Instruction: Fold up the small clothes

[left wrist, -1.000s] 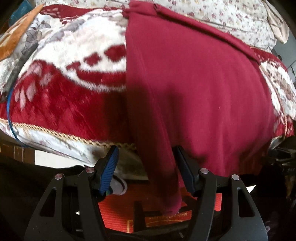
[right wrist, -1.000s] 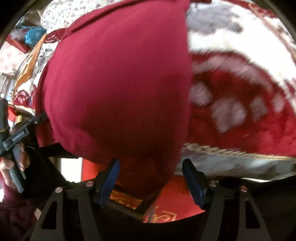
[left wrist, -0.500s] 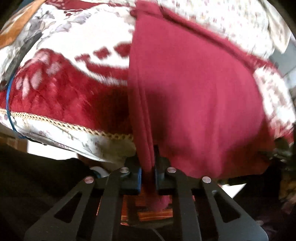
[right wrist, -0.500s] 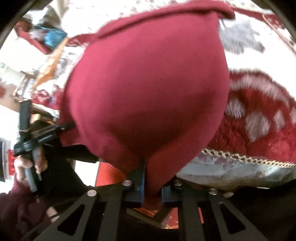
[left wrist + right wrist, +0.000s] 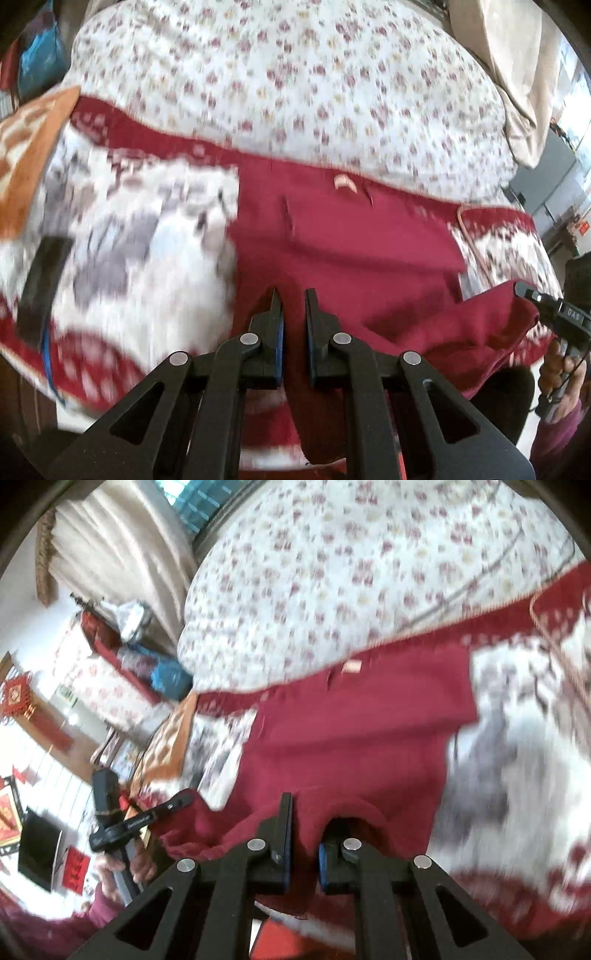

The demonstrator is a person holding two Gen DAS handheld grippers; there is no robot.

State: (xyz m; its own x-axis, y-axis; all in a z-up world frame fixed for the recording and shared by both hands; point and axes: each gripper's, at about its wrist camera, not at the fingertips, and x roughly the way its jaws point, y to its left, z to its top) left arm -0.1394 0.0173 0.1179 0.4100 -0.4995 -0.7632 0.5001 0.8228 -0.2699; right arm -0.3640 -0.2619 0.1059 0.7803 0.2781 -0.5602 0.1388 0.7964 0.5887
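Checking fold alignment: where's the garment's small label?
In both wrist views the label sits at the maroon garment's far edge, beside the floral quilt.

the left gripper (image 5: pixel 293 306) has its fingers (image 5: pixel 275 325) pinched on a fold of the red garment (image 5: pixel 343 251), which lies on the patterned blanket (image 5: pixel 140 236). beyond the garment is a floral quilt (image 5: pixel 288 74). at the garment's right corner the right gripper (image 5: pixel 543 306) grips the cloth. left of the garment lies a dark phone (image 5: pixel 44 280).

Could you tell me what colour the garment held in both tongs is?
The garment is plain dark red, clearest in the left wrist view.
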